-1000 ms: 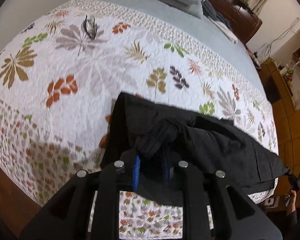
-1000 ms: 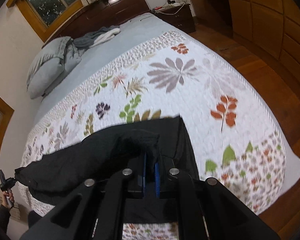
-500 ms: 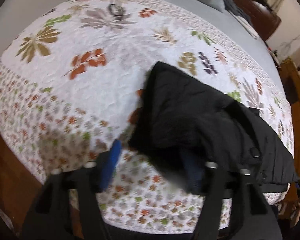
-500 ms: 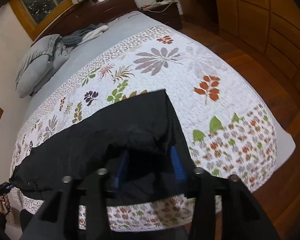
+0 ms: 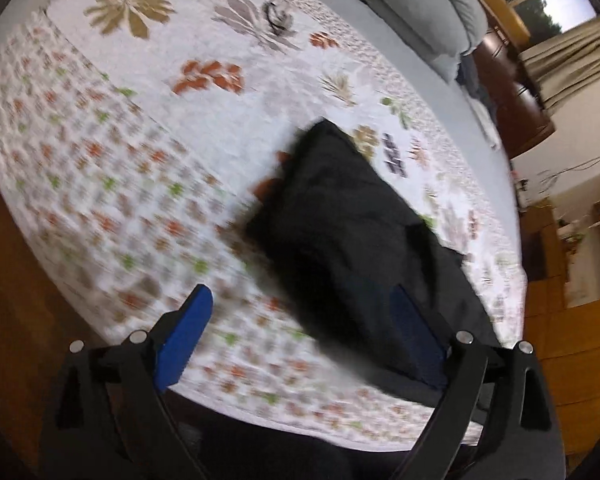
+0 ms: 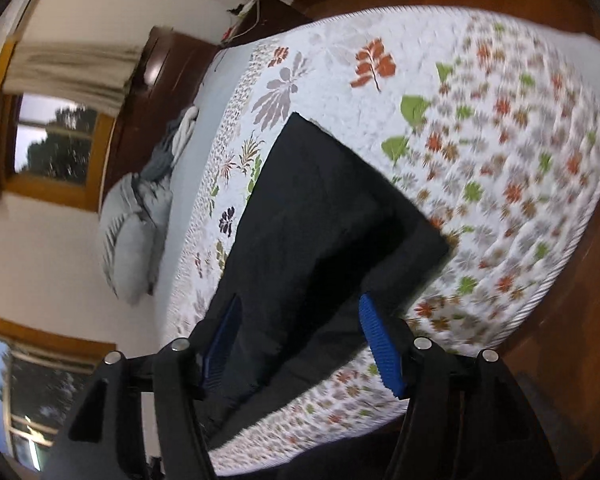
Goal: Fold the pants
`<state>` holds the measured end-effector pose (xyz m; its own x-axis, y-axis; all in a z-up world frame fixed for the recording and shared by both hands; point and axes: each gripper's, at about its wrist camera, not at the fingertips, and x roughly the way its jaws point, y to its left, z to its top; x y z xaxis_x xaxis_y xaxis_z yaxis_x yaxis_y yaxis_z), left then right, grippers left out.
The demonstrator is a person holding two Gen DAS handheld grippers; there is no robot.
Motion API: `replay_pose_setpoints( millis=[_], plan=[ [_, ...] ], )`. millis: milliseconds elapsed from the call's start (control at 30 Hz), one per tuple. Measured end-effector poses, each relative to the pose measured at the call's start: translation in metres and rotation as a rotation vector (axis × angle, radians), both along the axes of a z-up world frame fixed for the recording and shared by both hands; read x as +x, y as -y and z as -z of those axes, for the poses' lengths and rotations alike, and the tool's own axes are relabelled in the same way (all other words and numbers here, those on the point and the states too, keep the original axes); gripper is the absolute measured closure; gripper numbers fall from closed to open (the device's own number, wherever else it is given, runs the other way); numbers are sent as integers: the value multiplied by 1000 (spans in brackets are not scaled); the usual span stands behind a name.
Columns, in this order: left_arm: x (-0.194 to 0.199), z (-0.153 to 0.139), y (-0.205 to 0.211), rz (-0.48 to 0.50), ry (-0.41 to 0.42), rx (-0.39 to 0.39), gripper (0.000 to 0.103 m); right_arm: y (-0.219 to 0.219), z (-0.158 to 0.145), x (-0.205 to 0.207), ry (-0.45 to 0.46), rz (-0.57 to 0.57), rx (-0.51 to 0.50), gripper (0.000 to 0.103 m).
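Hovering with jaws apart, left gripper (image 5: 300,332) and right gripper (image 6: 300,340), over folded black fabric pants (image 6: 320,216) stretching toward twelve o'clock on leaf-print quilt (image 6: 500,140).

Left gripper (image 5: 296,334) and right gripper (image 6: 306,338), matte black angular frames, triangular cut-outs, round silver screws, blue ribbed finger pads (image 6: 380,346)
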<state>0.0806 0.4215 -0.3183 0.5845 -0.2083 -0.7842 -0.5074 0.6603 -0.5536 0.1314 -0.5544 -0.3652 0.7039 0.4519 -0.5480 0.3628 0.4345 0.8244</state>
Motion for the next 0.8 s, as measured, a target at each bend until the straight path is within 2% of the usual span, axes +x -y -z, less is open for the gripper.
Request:
replay_pose_setpoints(
  millis=[167,267,367,433,467,567,667,700,733,767,800],
  plan=[
    [14,18,22,-15,24,-118,11,0,22,13,-8,79,106,38],
    [28,29,27,-39,-4,-131,11,-2,31,20,-26,91,118,38],
    [36,28,29,-80,16,-118,14,-1,35,24,-33,101,124,38],
    [44,24,29,-85,21,-88,48,1,35,29,-32,105,123,38],
    [49,25,28,-73,-6,-75,84,2,34,32,-32,105,122,38],
    [56,30,22,-91,-51,-67,93,4,34,37,-29,112,123,37],
    [62,30,20,-107,-74,-54,95,8,33,43,-21,130,128,39],
    [63,29,20,-113,-81,-54,96,9,32,45,-16,131,129,41],
    [64,28,20,-117,-87,-53,96,9,30,45,-18,125,118,58],
    [65,27,20,-118,-91,-52,97,9,29,45,-28,115,98,82],
    [66,26,18,-119,-98,-53,97,9,27,47,-36,106,77,92]
  ],
)
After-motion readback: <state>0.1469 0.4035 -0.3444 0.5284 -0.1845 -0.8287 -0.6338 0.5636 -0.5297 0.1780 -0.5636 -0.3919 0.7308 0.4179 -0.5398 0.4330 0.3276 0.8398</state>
